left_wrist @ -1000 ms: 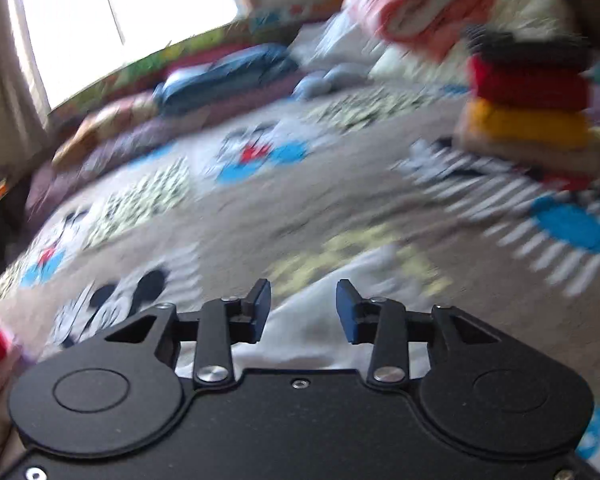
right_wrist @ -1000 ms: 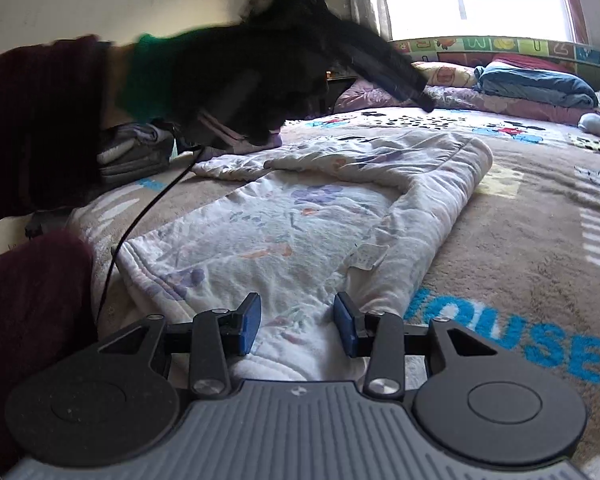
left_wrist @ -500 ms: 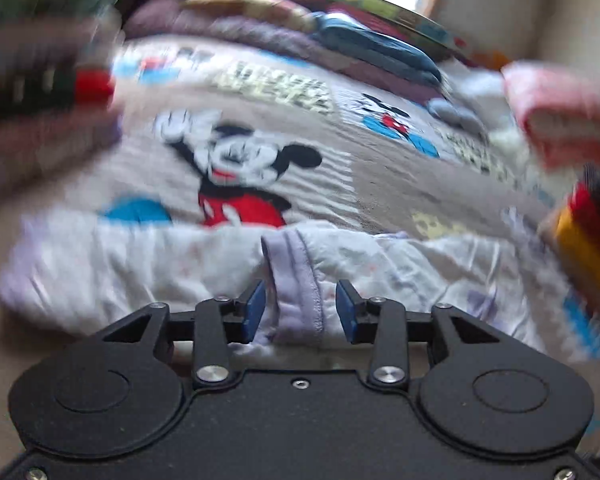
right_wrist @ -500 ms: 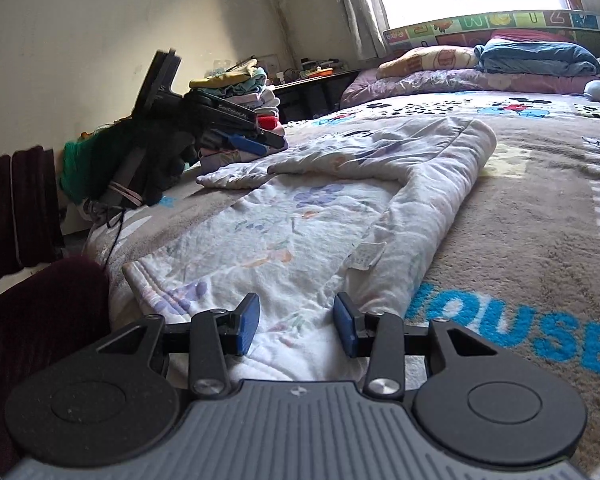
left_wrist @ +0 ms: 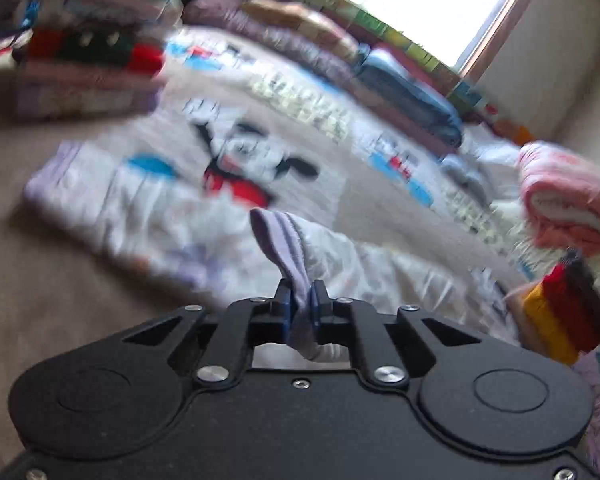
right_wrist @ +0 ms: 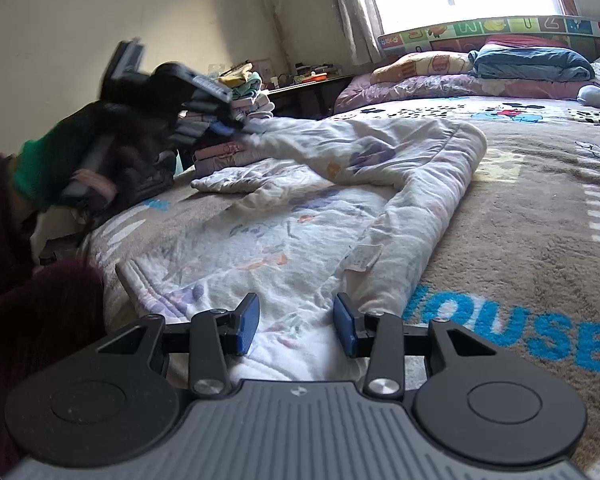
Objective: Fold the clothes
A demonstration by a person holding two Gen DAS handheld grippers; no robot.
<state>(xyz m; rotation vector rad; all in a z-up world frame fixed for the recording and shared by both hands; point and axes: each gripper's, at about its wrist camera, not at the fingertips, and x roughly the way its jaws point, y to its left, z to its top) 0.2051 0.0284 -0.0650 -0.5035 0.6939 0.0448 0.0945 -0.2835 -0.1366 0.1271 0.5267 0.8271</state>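
quilted garment (left_wrist: 300, 256) — soft, ribbed cuff

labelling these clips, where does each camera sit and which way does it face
Left wrist: rides the left hand-held gripper, facing across the bed toward the window; its fingers pinch the purple cuff of the white printed garment.
Right wrist: rides the open right hand-held gripper, low over the garment's near end, facing the window; a dark sleeve and gloved hand show.
Shared: the garment, the cartoon blanket.
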